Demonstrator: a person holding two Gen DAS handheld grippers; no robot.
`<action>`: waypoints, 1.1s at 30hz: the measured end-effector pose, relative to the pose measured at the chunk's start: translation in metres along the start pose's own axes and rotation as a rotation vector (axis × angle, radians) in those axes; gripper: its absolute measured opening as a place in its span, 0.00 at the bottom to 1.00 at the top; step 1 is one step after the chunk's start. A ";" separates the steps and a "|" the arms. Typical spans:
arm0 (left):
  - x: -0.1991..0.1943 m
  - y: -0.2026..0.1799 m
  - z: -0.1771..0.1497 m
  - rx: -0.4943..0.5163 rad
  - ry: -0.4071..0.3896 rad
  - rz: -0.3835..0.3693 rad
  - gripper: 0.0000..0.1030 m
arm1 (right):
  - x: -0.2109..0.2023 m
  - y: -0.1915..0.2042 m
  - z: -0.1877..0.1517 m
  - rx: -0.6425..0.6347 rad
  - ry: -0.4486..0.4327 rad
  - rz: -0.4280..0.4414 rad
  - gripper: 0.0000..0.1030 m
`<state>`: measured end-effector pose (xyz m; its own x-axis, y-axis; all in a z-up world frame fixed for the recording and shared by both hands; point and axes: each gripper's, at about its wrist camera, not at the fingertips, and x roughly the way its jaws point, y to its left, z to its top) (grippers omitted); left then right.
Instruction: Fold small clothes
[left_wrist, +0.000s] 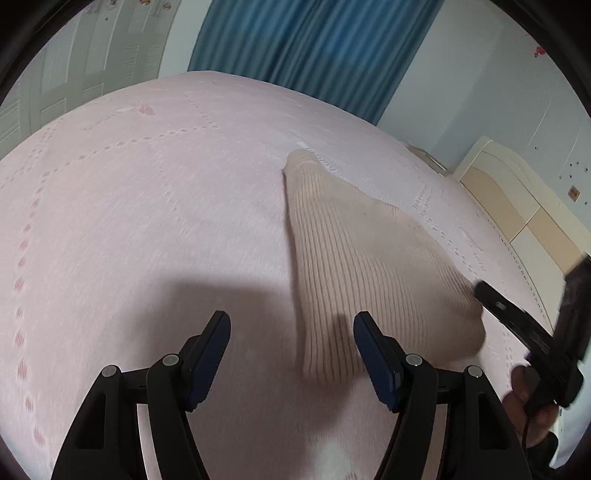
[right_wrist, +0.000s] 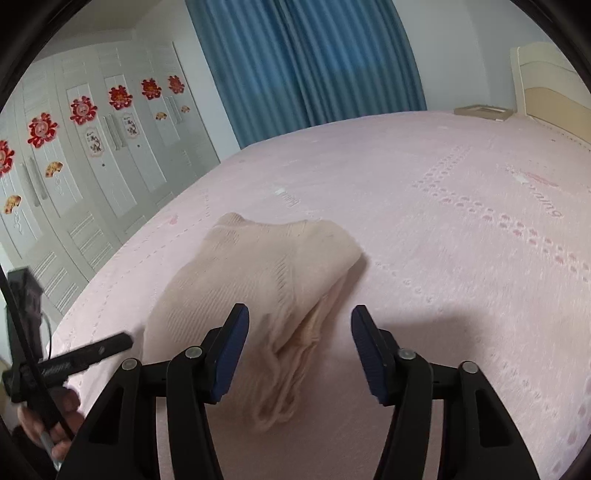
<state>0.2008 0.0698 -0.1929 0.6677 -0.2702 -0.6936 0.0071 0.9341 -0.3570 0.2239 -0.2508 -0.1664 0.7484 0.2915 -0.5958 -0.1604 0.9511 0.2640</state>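
Note:
A small beige ribbed knit garment (left_wrist: 354, 254) lies folded on the pink bedspread (left_wrist: 147, 206). In the left wrist view my left gripper (left_wrist: 292, 325) hovers open at the garment's near left edge, its right finger (left_wrist: 369, 343) in front of the knit and nothing pressed between the pads. My right gripper (left_wrist: 517, 321) shows at the right edge, held by a hand (left_wrist: 524, 398). In the right wrist view the garment (right_wrist: 258, 266) shows a bunched fold running down between the open fingers of my right gripper (right_wrist: 300, 317), which do not press on it. My left gripper (right_wrist: 92, 350) is at the far left.
A blue curtain (right_wrist: 306, 62) hangs behind the bed. White wardrobe doors (right_wrist: 92, 155) with red paper decorations stand along the left. A cream headboard (right_wrist: 546, 81) and a flat framed object (right_wrist: 480, 110) are at the far right of the bedspread (right_wrist: 461, 240).

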 end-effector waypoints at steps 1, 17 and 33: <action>-0.003 0.000 -0.004 0.000 0.000 0.005 0.65 | 0.010 0.004 0.000 -0.014 0.029 -0.029 0.36; -0.003 -0.008 -0.020 0.012 0.035 0.013 0.65 | 0.006 -0.015 -0.010 0.082 0.081 -0.143 0.02; 0.001 0.001 -0.021 -0.046 0.048 0.007 0.65 | -0.013 0.009 -0.010 0.081 0.021 0.037 0.40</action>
<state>0.1857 0.0656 -0.2070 0.6309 -0.2759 -0.7252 -0.0327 0.9244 -0.3801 0.2069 -0.2455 -0.1637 0.7292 0.3291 -0.5999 -0.1342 0.9285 0.3463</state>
